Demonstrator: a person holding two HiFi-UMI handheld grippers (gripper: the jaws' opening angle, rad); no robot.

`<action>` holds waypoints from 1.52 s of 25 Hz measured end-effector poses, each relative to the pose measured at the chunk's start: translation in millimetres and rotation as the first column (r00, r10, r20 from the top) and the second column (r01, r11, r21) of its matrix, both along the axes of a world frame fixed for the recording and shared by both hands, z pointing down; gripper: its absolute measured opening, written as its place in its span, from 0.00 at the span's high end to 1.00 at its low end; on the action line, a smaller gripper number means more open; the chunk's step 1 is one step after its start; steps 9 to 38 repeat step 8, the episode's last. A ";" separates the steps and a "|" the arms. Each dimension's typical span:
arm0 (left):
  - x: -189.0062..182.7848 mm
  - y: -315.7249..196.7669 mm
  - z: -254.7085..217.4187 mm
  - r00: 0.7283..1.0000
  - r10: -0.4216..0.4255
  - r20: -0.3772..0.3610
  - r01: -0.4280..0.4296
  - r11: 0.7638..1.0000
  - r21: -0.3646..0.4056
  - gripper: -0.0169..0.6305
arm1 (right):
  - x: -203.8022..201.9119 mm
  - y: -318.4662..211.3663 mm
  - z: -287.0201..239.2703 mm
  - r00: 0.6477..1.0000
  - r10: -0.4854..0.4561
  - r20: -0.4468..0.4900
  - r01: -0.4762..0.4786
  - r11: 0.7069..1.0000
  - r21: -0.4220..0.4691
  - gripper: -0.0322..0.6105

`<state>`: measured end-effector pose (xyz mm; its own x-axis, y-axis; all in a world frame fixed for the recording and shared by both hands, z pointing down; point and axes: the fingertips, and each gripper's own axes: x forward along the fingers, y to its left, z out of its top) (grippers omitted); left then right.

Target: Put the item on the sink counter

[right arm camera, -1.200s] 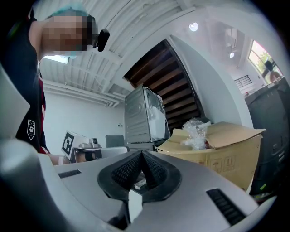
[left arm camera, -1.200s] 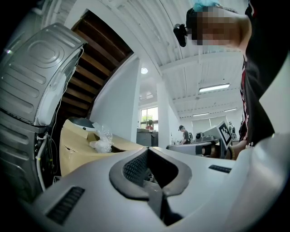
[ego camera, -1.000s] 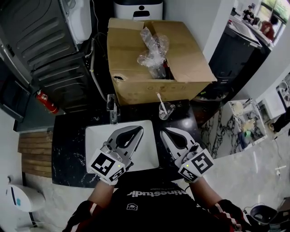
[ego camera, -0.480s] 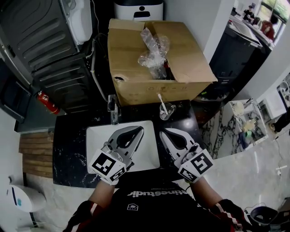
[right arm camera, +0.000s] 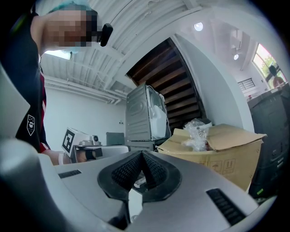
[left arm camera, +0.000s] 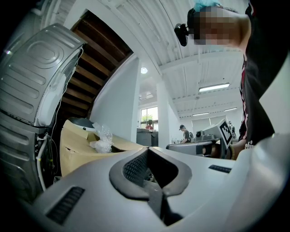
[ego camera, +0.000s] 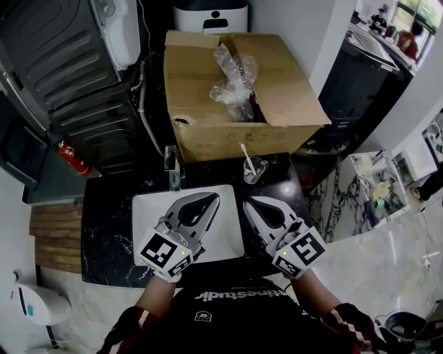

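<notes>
Not fully readable from my station: the brown cardboard box [ego camera: 242, 83], contents concealed under crumpled clear plastic wrap [ego camera: 234, 69]; the white rectangular sink basin [ego camera: 147, 209], partly covered by my left gripper [ego camera: 214, 197] and right gripper [ego camera: 247, 203]; the small clear glass cup [ego camera: 253, 168], contents too small to tell; the white rounded appliance [ego camera: 210, 14], cut off by the top edge; the grey ribbed machine panel [ego camera: 55, 48], cropped at left.
</notes>
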<state>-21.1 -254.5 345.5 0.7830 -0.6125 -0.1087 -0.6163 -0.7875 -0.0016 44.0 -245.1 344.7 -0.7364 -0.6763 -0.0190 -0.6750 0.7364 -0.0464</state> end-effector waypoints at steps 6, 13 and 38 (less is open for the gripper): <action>0.9 0.3 1.8 1.000 -0.002 0.004 0.002 1.000 -0.003 0.95 | 1.7 1.1 1.5 1.000 0.002 -0.003 -0.002 1.000 -0.001 0.89; 2.0 1.0 2.2 1.000 -0.002 0.005 0.002 1.000 -0.003 0.95 | 2.5 1.8 2.7 1.000 0.003 -0.005 -0.003 1.000 -0.003 0.89; 2.0 1.0 2.2 1.000 -0.002 0.005 0.002 1.000 -0.003 0.95 | 2.5 1.8 2.7 1.000 0.003 -0.005 -0.003 1.000 -0.003 0.89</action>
